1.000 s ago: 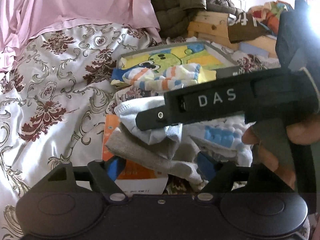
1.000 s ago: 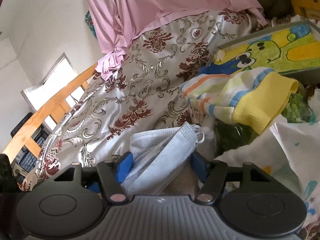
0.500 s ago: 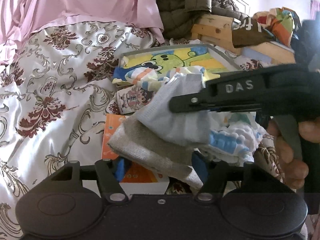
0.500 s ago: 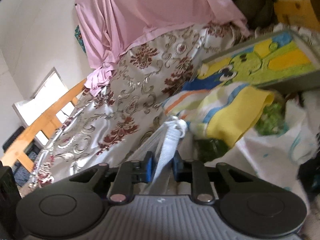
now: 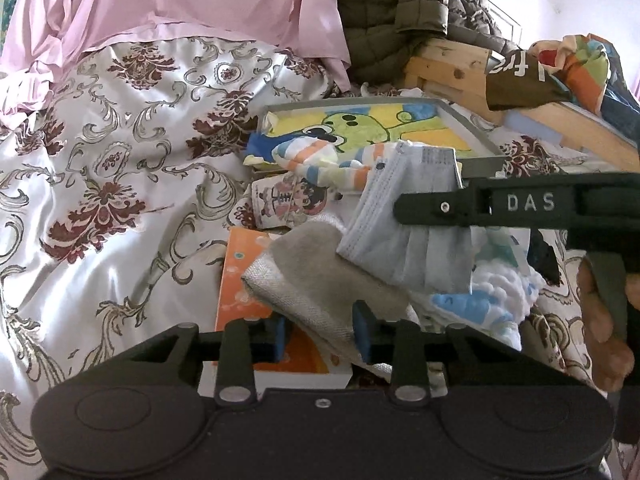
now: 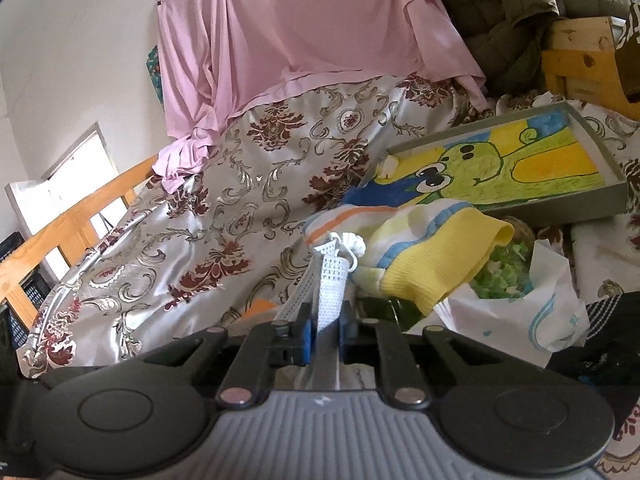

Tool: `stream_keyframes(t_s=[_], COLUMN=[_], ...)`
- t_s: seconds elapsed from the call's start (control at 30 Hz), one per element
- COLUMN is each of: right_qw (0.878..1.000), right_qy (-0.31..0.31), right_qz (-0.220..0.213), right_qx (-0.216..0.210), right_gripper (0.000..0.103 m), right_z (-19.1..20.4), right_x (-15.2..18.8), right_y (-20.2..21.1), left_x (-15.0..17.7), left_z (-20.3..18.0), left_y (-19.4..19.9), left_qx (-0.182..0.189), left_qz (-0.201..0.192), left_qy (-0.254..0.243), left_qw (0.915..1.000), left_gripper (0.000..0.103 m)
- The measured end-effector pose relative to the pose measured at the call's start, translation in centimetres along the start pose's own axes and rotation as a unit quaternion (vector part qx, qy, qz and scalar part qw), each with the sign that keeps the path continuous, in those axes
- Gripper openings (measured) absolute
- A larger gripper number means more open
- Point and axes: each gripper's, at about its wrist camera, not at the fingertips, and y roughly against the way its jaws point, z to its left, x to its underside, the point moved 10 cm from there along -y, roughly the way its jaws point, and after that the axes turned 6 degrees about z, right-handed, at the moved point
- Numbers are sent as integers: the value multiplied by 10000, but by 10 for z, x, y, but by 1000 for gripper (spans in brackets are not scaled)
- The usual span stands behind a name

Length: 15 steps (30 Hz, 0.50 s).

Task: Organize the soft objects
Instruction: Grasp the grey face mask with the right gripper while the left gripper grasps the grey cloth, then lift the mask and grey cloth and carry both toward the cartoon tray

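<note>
Since a second ago, our right tool (image 6: 324, 330) has pinched the pale blue pleated face mask (image 5: 404, 236); our left tool's (image 5: 320, 334) jaws are closing around the grey woven cloth (image 5: 320, 280) beneath it.

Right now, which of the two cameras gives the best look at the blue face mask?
The left wrist view. There the face mask shows broadside, pleats and edge clear, hanging from the right tongs over a grey cloth. The right wrist view sees the mask only edge-on, a thin folded strip pinched between the tongs' pads.
</note>
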Motion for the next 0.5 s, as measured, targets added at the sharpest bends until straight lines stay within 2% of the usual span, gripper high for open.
stream_keyframes(t_s=[0.1,0.27,0.43,0.5], right_qw=[9999,9996,9992,9988], right_qy=[56,129,181,213], right_qz=[-33,-156,-268,-353], right_qx=[103,217,234,261], right_gripper=[13,13,13,13], right_z=[-1,-4,-4,-4], right_x=[1,1,-1,-2], right_y=[2,8,16,23], left_x=[-2,-1,-2,-5], left_z=[-2,-3,-3,-4], left_y=[-5,-5,2,11], left_qx=[29,11,-13,20], left_qz=[-6,3,-142,-376], left_qy=[4,-8,26,5], left_qw=[10000,10000,9999,9993], left_gripper=[38,16,10,9])
